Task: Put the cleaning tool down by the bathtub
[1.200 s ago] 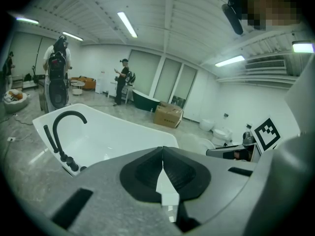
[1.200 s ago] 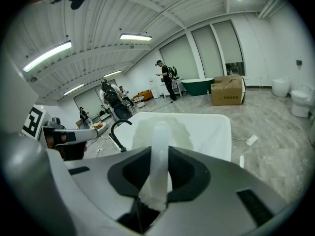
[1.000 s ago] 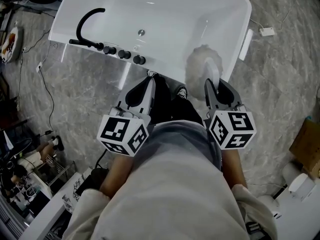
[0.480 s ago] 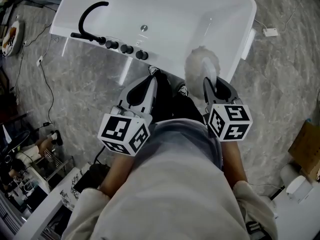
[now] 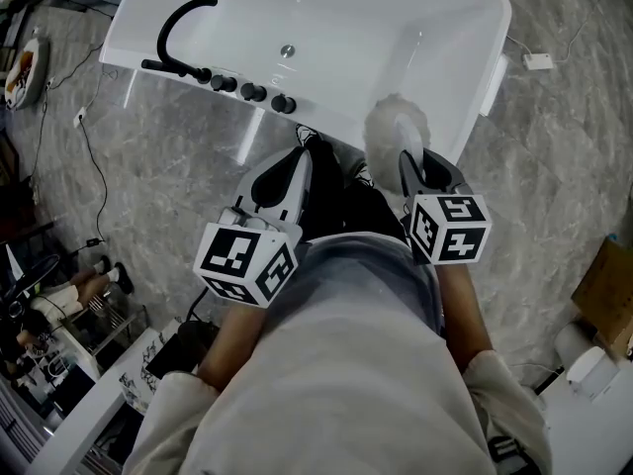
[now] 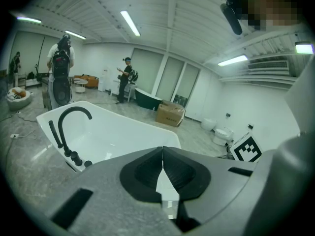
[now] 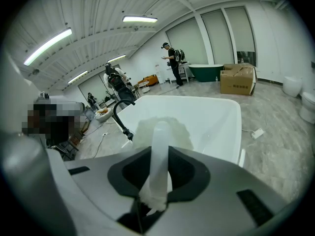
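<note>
right tongs point(image 7: 156, 156) pinch cleaning tool point(image 5: 394, 127), head apparently toward bathtub point(image 5: 346, 28); left tongs point(image 6: 162, 151) pressed together.

Bathtub point(image 5: 336, 28) white, its tap point(image 5: 176, 30) black. Floor point(image 5: 188, 176) grey, marble-veined. My cleaning tool point(image 5: 393, 127) whitish. My marker cubes point(image 5: 244, 262): black-white squares.

Grey marbled floor point(image 5: 564, 176) held a small white plug block point(image 5: 538, 61) with cord. Brown cardboard box point(image 7: 238, 79) stood beside dark green tub point(image 7: 206, 72). White toilet point(image 6: 222, 133) stood near wall.
</note>
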Available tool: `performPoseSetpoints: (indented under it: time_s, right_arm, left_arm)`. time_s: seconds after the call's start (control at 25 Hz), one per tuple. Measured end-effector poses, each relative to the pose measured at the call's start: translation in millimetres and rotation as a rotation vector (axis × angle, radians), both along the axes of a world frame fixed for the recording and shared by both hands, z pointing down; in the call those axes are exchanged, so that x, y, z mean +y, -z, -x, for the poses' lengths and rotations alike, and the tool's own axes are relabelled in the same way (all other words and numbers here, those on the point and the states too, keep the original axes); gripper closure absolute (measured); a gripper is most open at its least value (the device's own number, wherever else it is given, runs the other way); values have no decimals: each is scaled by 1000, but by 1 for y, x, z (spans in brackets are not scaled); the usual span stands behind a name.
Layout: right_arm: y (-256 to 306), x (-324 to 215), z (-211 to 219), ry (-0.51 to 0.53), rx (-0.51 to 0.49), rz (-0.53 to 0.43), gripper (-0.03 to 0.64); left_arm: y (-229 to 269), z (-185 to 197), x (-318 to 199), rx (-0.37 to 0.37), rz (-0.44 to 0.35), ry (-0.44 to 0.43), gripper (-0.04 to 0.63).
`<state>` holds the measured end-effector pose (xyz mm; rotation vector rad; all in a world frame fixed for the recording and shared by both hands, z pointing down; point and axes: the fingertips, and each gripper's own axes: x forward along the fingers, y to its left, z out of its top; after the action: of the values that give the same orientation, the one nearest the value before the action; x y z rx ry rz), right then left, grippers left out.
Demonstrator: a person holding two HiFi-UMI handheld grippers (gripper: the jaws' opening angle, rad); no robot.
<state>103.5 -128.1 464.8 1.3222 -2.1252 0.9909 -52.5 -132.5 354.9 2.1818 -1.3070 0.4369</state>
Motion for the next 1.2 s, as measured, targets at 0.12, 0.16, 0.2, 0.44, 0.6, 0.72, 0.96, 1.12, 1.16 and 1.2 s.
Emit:
performPoseSetpoints:
  time_s: [0.12, 0.16, 0.2, 0.44, 0.6, 0.72, 0.96, 1.12, 1.16, 1.2]
  right_arm:
    - [-9, 0, 2, 16, 5, 17, 546]
    - [-12, 1, 3, 22, 5, 23, 546]
    - [-14, 1, 4, 28, 6, 28, 546]
    - [-31, -1, 10, 66, 19, 57, 546]
    - [-47, -3, 13, 95, 29, 90, 546]
    - [-59, -5, 16, 119, 43, 107, 546]
    - [-82, -3, 20, 190, 70, 145, 546]
    - [-99, 0, 24, 254, 105, 162, 546]
    - [-102, 1, 25, 267, 107, 162, 546]
    - [-105, 2, 26, 280, 111, 161, 546]
  left_arm:
    - [-1, 0, 1, 0, -1, 0, 586]
    - [-1, 1, 2, 1, -2, 1, 586]
    - [-1, 2, 2, 3, -1, 3, 586]
    - [-2, 8, 4, 5, 5, 18, 586]
    - [-1, 9, 4, 8, 4, 30, 586]
    - [0, 12, 3, 10, 4, 38, 586]
    - [-1, 12, 1, 12, 12, 39, 586]
    - [-4, 11, 1, 13, 19, 33, 586]
    - [-4, 10, 2, 12, 20, 31, 586]
    - [-5, 9, 2, 11, 22, 29, 586]
